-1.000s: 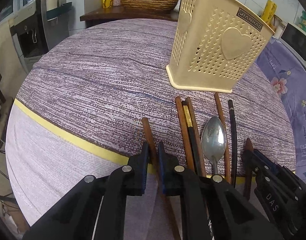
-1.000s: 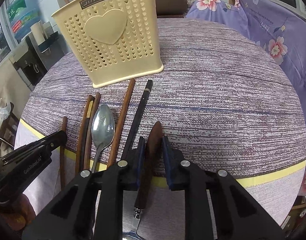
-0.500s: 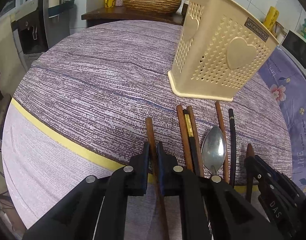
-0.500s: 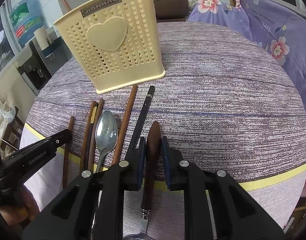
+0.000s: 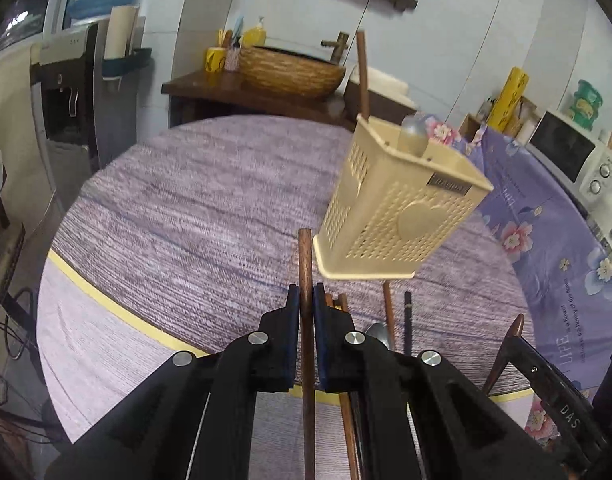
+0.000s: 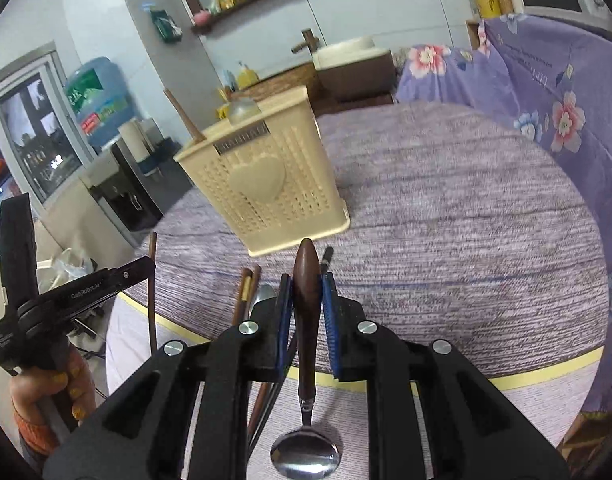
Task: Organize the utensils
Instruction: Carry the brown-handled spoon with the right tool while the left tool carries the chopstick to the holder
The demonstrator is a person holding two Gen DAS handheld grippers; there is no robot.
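My left gripper is shut on a brown wooden chopstick, lifted off the table with its tip near the base of the cream perforated utensil holder. My right gripper is shut on the dark wooden handle of a spoon, whose steel bowl hangs toward the camera. The holder stands upright on the round table and holds a chopstick and a spoon. More chopsticks and a steel spoon lie on the cloth below.
The round table wears a purple woven cloth with a yellow border. A flowered purple cover lies to the right. A water dispenser, a sideboard with a wicker basket and a microwave stand behind.
Both grippers have risen and tilted up, lifting the chopstick and the wooden-handled spoon off the table. The holder's top and the room behind have come into view.
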